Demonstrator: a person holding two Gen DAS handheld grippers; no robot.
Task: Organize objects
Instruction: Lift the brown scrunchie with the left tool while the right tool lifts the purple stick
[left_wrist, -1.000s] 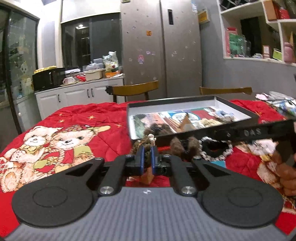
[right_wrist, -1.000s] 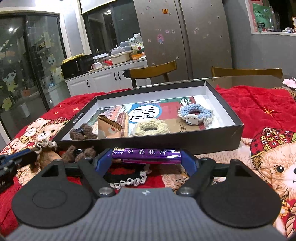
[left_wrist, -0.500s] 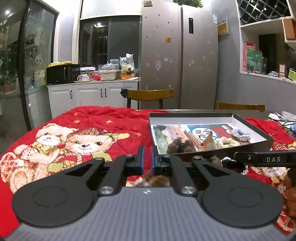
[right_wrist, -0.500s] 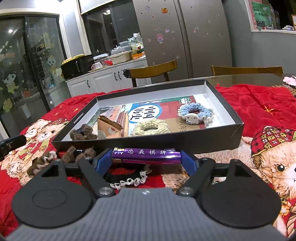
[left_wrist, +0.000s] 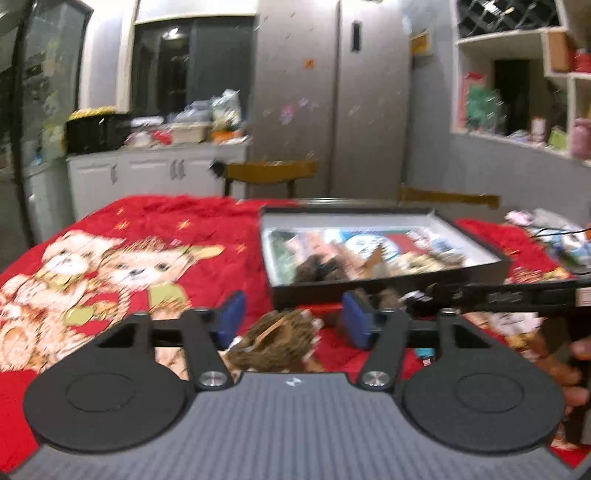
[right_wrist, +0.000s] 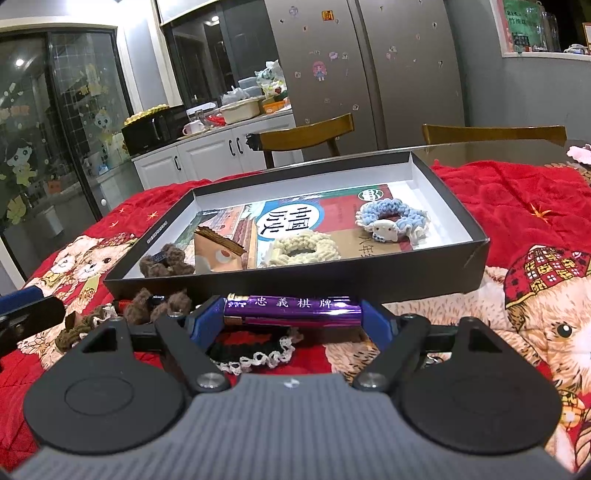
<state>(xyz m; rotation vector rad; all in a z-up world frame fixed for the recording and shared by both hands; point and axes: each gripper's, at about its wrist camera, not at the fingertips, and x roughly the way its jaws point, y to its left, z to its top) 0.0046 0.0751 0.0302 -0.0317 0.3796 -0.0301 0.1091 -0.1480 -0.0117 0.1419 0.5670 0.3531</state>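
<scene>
Left hand-held gripper (left_wrist: 293, 321): jaws opening, blue pads clear of brown scrunchie (left_wrist: 275, 341) lying between them on red bear blanket (left_wrist: 147, 236), just in front of black box (right_wrist: 458, 262) near wall. Not gripped.

Right hand-held gripper (right_wrist: 293, 314): spread wide, clamped endwise on purple lighter (right_wrist: 291, 308), just outside box front wall, above black lace band (right_wrist: 255, 350).

Inside box: blue scrunchie (right_wrist: 393, 218) toward right wall, cream scrunchie (right_wrist: 304, 251) mid-front, brown scrunchie, paper carton piece (right_wrist: 218, 253) at left-front.

Handling, judged: scrunchies light, soft, compressible, no breakage risk; best pinched across one side of ring, deep enough not to slip. Lighter stiff, glossy, likely slippery; end-to-end hold adequate if kept level.

Clearance: box front wall raised, needs lift-over. Open floor at back of box and right corner. Two grippers near each other in front of box; collision risk.
</scene>
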